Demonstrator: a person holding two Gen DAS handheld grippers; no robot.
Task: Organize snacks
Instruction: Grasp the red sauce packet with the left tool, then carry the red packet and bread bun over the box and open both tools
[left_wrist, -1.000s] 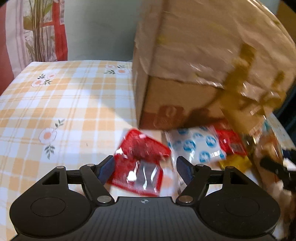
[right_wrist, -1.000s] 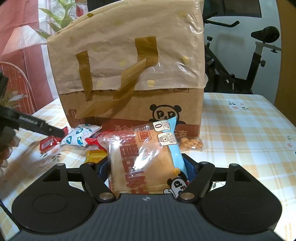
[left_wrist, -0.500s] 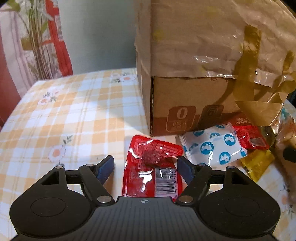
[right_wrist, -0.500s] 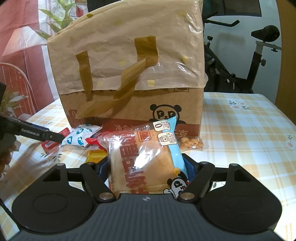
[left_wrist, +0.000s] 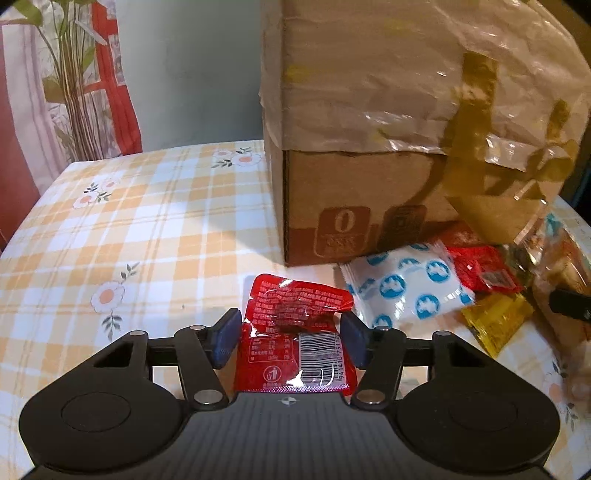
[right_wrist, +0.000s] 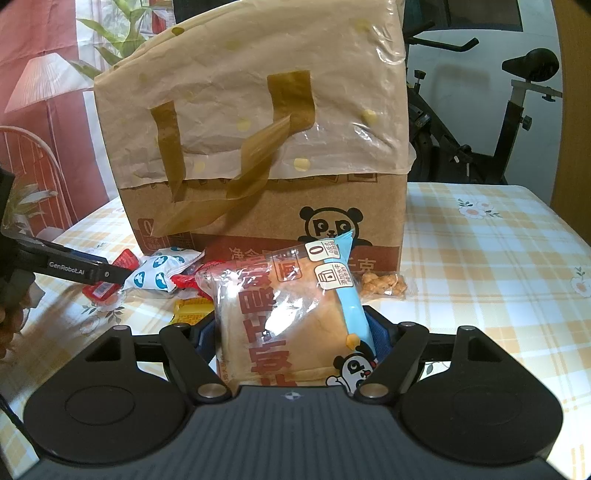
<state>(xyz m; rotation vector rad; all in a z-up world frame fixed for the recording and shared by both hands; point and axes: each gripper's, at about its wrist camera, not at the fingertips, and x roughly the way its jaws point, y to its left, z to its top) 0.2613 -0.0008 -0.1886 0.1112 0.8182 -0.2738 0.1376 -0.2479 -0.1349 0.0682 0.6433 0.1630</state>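
Observation:
My left gripper (left_wrist: 290, 341) has closed on a red snack packet (left_wrist: 295, 336) lying on the checked tablecloth, its blue pads touching both sides. My right gripper (right_wrist: 291, 341) is shut on a clear bread bag (right_wrist: 288, 314) with red print and a blue strip, held upright. A tall cardboard box (left_wrist: 388, 147) lined with a brown plastic bag stands just behind; it also shows in the right wrist view (right_wrist: 266, 147). In the right wrist view the left gripper's finger (right_wrist: 85, 271) reaches in from the left over the red packet (right_wrist: 110, 282).
A white-and-blue packet (left_wrist: 406, 288), another red packet (left_wrist: 484, 273) and a yellow packet (left_wrist: 495, 321) lie by the box's foot. A small bag of nuts (right_wrist: 382, 284) lies at the box's right corner. An exercise bike (right_wrist: 480, 122) stands behind the table.
My left gripper moved in over the red packet and its jaws narrowed until the pads met the packet's sides. The right gripper and bread bag have not moved.

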